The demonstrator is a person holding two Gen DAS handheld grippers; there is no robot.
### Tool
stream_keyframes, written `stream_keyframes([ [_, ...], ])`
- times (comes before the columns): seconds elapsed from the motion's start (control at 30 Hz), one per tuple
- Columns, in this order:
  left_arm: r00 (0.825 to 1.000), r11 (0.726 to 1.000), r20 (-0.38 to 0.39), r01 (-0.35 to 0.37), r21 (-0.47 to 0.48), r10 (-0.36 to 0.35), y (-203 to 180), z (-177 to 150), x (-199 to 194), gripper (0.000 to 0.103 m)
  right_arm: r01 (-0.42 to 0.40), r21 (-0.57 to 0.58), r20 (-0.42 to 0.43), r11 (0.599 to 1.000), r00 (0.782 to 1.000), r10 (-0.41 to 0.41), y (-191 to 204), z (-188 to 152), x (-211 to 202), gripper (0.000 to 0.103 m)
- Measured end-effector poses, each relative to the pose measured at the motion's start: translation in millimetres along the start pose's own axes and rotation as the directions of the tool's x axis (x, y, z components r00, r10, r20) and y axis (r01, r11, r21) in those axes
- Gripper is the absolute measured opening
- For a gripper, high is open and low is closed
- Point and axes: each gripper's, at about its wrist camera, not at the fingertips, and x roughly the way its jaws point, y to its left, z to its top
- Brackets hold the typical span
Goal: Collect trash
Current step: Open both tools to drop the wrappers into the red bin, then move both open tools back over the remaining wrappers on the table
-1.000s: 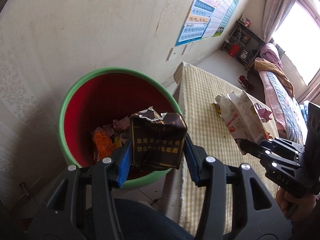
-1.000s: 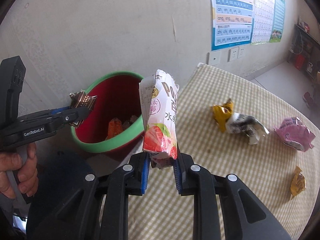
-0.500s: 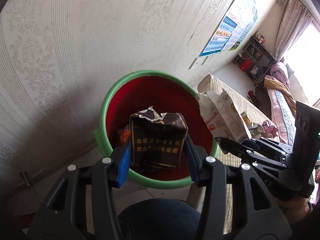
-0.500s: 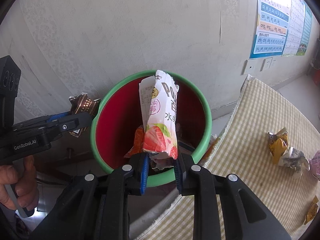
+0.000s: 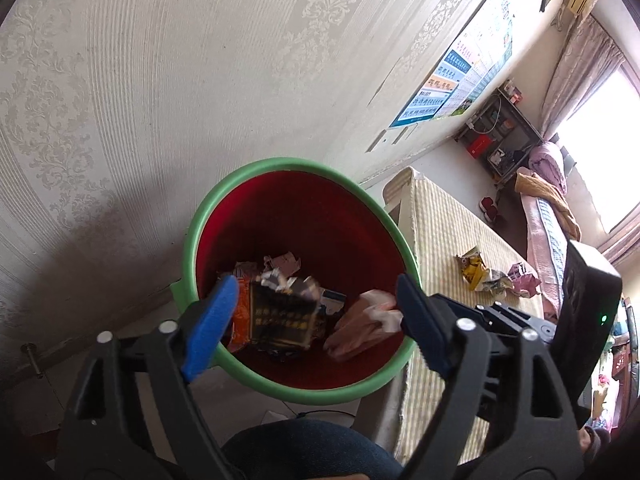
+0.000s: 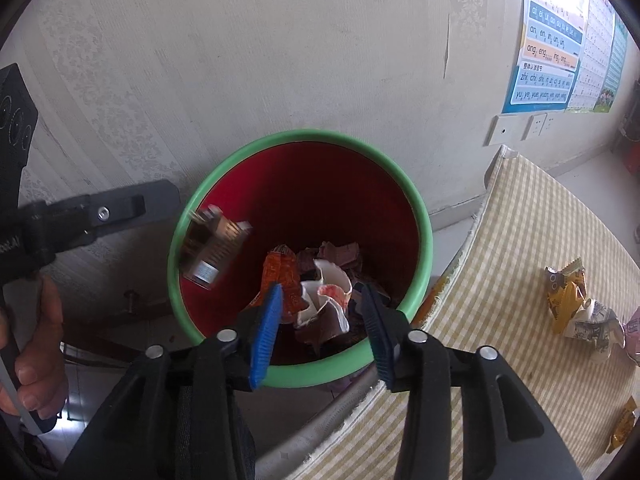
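A bin with a green rim (image 5: 280,164) and red inside stands against the wall below both grippers. My left gripper (image 5: 316,320) hangs over it, jaws opening, with nothing pressed between the blue pads. The dark cigarette box (image 5: 280,316) is blurred, dropping into the bin; in the right wrist view the box (image 6: 212,248) is by the bin's left wall. My right gripper (image 6: 322,332) is over the bin's near rim (image 6: 320,376), jaws opening and empty. The white strawberry wrapper (image 6: 328,300) lies crumpled on the trash inside, and shows as the wrapper (image 5: 368,320) in the left wrist view.
A table with a yellow checked cloth (image 6: 540,240) stands right of the bin. On it lie a yellow-and-white crumpled wrapper (image 6: 576,308), a pink wrapper (image 5: 520,280) and a small orange packet (image 6: 624,428). A person's hand (image 6: 32,340) holds the left gripper. The wall is close behind.
Both grippers swung from the table side to above the bin, then opened. The cigarette box left the left gripper and the strawberry wrapper left the right one; both dropped into the bin.
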Motion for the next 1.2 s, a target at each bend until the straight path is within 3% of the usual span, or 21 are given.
stream_keyframes([
  [0.1,1.000,0.999,0.015,-0.011,-0.032,0.012,5.5,0.2,-3.6,0.098,0.011,-0.006,0.003,1.000,1.000,-0.011,-1.3,-5.6,-4.1,0.060],
  [0.33,0.998,0.997,0.015,-0.058,-0.057,0.059,2.4,-8.2,-3.9,0.098,0.043,0.049,0.026,0.998,0.999,-0.045,-20.2,-26.7,-32.2,0.085],
  [0.57,1.000,0.998,-0.005,0.002,-0.062,-0.003,-33.4,-22.5,1.2,0.098,0.088,0.160,0.054,0.983,0.994,-0.098,-64.5,-58.8,-84.2,0.089],
  [0.77,1.000,0.997,-0.011,0.012,0.077,-0.011,-88.2,-39.5,4.3,0.098,0.156,0.185,0.057,0.970,0.984,-0.169,-103.3,-90.9,-118.7,0.091],
  [1.0,0.999,0.990,-0.040,0.021,0.140,-0.015,-133.2,-58.3,9.1,0.098,0.178,0.299,0.074,0.938,0.975,-0.208,-139.2,-135.5,-152.4,0.091],
  [1.1,1.000,0.974,-0.022,-0.004,0.225,0.009,-162.5,-66.4,9.5,0.098,0.188,0.327,0.075,0.926,0.972,-0.224,-149.2,-149.4,-162.3,0.091],
  [1.2,1.000,0.956,0.021,0.006,0.293,-0.012,-190.2,-76.7,6.6,0.098,0.211,0.338,0.080,0.917,0.965,-0.252,-158.1,-162.5,-175.1,0.096],
])
